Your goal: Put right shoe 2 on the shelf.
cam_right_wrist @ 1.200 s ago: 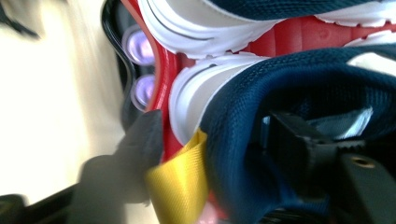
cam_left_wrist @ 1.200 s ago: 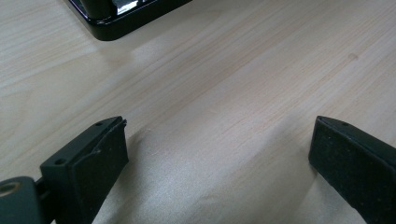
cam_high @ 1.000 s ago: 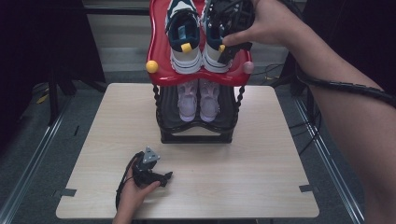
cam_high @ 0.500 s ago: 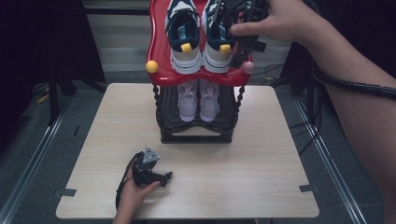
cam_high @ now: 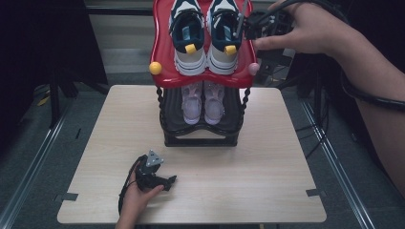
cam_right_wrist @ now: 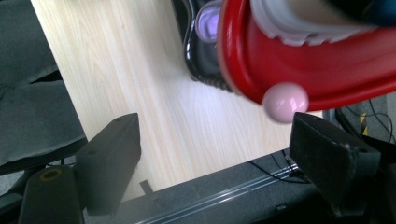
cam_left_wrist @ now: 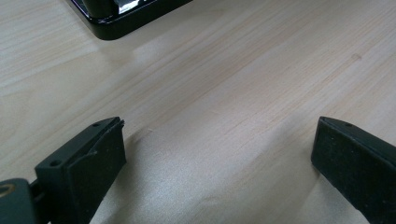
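Note:
A two-tier shoe rack stands at the table's far middle. Its red top shelf point(cam_high: 162, 52) carries a pair of navy-and-white sneakers point(cam_high: 190, 36) with yellow tags. A pair of pale lilac shoes point(cam_high: 203, 102) sits on the black lower shelf. My right gripper point(cam_high: 249, 25) hovers at the top shelf's right edge, beside the right sneaker point(cam_high: 224, 33). In the right gripper view it point(cam_right_wrist: 217, 135) is open and empty, looking down past the red shelf point(cam_right_wrist: 299, 70) and its pink knob point(cam_right_wrist: 285, 101). My left gripper point(cam_high: 168, 181) rests on the table near the front, and its jaws point(cam_left_wrist: 219, 140) stand wide open over bare wood.
The light wooden table point(cam_high: 282, 157) has free room left and right of the rack. The black rack base point(cam_left_wrist: 121, 18) lies just ahead of the left gripper. A yellow knob point(cam_high: 155, 67) marks the shelf's left corner. Cables and metal rails point(cam_high: 329, 152) run along the floor.
My right gripper has moved rightward from over the right sneaker to the shelf's right edge. The left gripper has stayed put on the table.

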A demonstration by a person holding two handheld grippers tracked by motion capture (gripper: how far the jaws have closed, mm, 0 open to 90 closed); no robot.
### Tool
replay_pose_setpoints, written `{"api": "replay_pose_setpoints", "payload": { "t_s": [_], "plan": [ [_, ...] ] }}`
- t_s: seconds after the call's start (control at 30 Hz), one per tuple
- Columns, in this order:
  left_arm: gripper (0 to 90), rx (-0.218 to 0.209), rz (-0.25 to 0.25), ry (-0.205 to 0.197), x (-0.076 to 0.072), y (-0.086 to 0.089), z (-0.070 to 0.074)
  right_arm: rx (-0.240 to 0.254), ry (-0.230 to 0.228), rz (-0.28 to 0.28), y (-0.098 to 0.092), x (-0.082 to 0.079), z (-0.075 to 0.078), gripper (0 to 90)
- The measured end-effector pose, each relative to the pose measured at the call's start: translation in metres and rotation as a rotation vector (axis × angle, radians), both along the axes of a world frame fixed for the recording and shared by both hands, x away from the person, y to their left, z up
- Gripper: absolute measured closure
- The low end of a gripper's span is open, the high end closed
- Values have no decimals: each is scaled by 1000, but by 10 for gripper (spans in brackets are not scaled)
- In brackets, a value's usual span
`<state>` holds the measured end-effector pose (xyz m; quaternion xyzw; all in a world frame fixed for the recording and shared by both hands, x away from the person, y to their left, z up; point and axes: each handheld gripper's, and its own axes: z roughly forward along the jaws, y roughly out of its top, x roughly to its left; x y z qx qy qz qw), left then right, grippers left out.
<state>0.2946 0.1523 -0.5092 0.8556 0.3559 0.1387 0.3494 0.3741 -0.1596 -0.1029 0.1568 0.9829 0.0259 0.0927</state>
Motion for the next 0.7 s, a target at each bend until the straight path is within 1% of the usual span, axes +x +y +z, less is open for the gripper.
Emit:
{"api": "replay_pose_setpoints", "payload": {
  "t_s": [0.1, 0.13, 0.33, 0.37, 0.47, 0.53, 0.7],
  "plan": [
    [24, -6, 7, 1, -1, 0, 0, -1, 16, 0, -4, -6, -6, 166],
    [24, 0, 5, -3, 0, 0, 0, -4, 18, 2, -5, -9, -8, 166],
    [24, -1, 6, -2, 0, 0, 0, -3, 32, -2, -12, -19, -20, 166],
    [24, -1, 6, -2, 0, 0, 0, -1, 28, 1, -13, -20, -22, 166],
    [22, -5, 10, 1, -1, 0, 0, -4, 39, 6, -16, -24, -29, 166],
    [22, -6, 10, 2, -1, 0, 0, -16, 53, 1, -17, -27, -35, 167],
    [22, -5, 10, 2, -1, 0, 0, -44, 74, 14, -19, -31, -54, 167]
  ]
}}
